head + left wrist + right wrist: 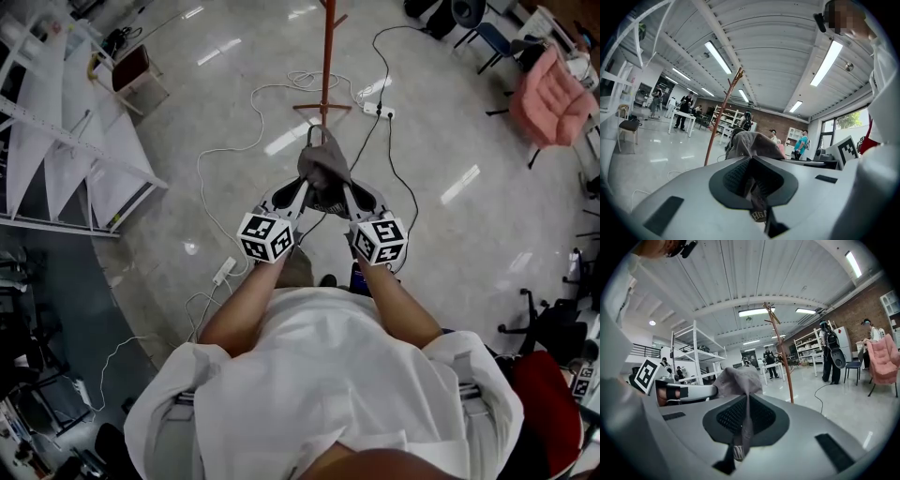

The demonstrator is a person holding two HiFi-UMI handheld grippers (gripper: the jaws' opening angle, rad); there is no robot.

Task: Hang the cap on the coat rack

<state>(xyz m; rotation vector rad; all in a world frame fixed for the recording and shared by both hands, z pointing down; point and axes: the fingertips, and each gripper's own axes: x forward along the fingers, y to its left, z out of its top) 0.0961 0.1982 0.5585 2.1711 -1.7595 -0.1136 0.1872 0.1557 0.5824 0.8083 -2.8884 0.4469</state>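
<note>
Gripping the gray cap (323, 165) from either side with left tongs (303, 193) and right tongs (348, 194), both closed on fabric, near coat rack (324, 58)

You're in a big open lab or workshop loft, definitely not anyone's home. There's a polished grey floor (450, 234) with cables (234, 141) and a power strip (379, 111) trailing over it, a white ribbed ceiling (773, 56) with long strip lights (719, 56), and a brick wall (862, 310) at the back. Around you are white shelving (696, 357), white tables (682, 119), a rolling chair (548, 328), a pink padded chair (553, 94), and several people (827, 352) standing about.
</note>
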